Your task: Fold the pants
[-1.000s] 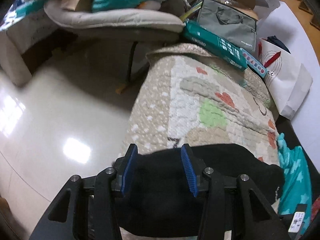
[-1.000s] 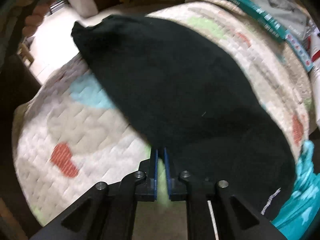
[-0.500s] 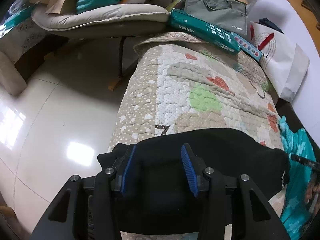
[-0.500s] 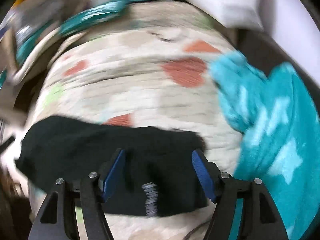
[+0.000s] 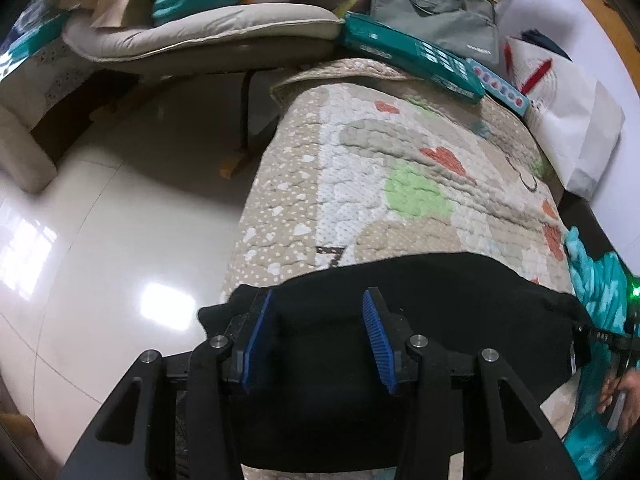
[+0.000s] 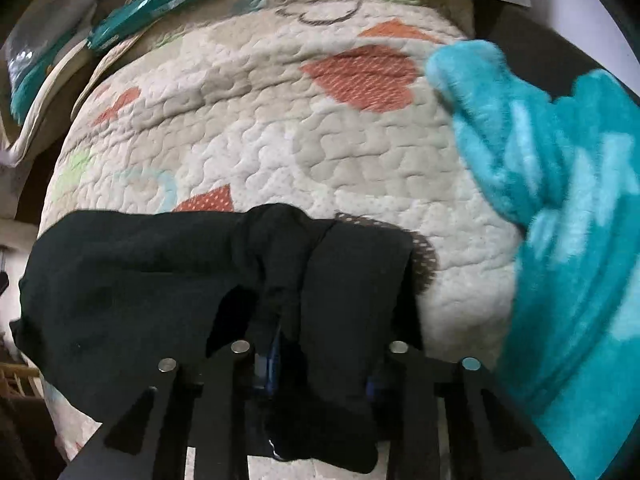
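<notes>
The black pants (image 5: 440, 312) lie folded across the near end of a quilted patterned cover (image 5: 380, 184). My left gripper (image 5: 318, 336) is open, its blue pads over the pants' left edge, with nothing between them. In the right wrist view the pants (image 6: 120, 280) bunch up over my right gripper (image 6: 320, 360). Its fingers stand apart with black cloth draped over and between them, hiding most of the blue pads. A ridge of cloth rises by the left finger.
A teal star-print fleece blanket (image 6: 560, 220) lies right of the pants. Teal boxes (image 5: 412, 56), a grey bag (image 5: 436, 12) and a white paper bag (image 5: 568, 120) sit at the far end. A cushioned chair (image 5: 208, 36) and shiny tile floor (image 5: 120, 240) are left.
The right gripper let go, opened and swung to the pants' right end beside the teal blanket, where cloth now covers its fingers. The left gripper stayed open over the pants' left edge.
</notes>
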The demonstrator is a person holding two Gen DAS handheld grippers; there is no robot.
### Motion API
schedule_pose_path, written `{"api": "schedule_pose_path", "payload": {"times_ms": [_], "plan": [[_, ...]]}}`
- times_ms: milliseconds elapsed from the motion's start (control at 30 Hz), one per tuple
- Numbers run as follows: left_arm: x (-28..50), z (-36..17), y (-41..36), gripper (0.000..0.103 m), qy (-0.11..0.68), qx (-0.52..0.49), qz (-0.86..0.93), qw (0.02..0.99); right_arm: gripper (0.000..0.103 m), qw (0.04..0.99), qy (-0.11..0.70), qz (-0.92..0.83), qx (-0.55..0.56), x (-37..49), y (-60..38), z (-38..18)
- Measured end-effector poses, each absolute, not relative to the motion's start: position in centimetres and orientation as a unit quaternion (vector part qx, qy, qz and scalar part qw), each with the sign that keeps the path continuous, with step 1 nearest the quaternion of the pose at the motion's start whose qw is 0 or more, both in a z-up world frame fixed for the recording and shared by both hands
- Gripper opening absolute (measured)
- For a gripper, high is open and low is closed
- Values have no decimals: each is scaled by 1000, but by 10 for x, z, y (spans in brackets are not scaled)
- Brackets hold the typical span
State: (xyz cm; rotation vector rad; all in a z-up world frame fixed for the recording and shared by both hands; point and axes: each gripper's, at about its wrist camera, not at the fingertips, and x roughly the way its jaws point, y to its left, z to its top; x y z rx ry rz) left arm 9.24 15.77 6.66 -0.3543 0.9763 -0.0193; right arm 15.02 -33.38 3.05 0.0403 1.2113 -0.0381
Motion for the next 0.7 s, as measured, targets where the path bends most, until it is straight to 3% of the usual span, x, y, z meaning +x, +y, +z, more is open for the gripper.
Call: {"api": "schedule_pose_path", "payload": {"times_ms": [233, 267, 333, 400, 567, 700], "plan": [[93, 56, 197, 45, 472, -248, 24, 845, 33, 819, 569, -72, 13, 150, -354, 36], [92, 56, 203, 45, 470, -259, 32, 843, 36, 816, 573, -79, 8, 151, -356, 32], [91, 56, 211, 45, 465, -270, 45, 842, 65, 811, 579, -85, -3, 151, -356, 27], [89, 56, 218, 45, 459, -282, 56, 840, 74, 813, 575, -90, -1, 149, -358, 28], [83, 49, 236, 45, 457, -314, 79, 829, 74, 841, 533, -79, 60, 136, -368, 56], [71, 34, 243, 45, 467, -345, 73, 811, 75, 878, 470, -91, 12, 118, -341, 85]]}}
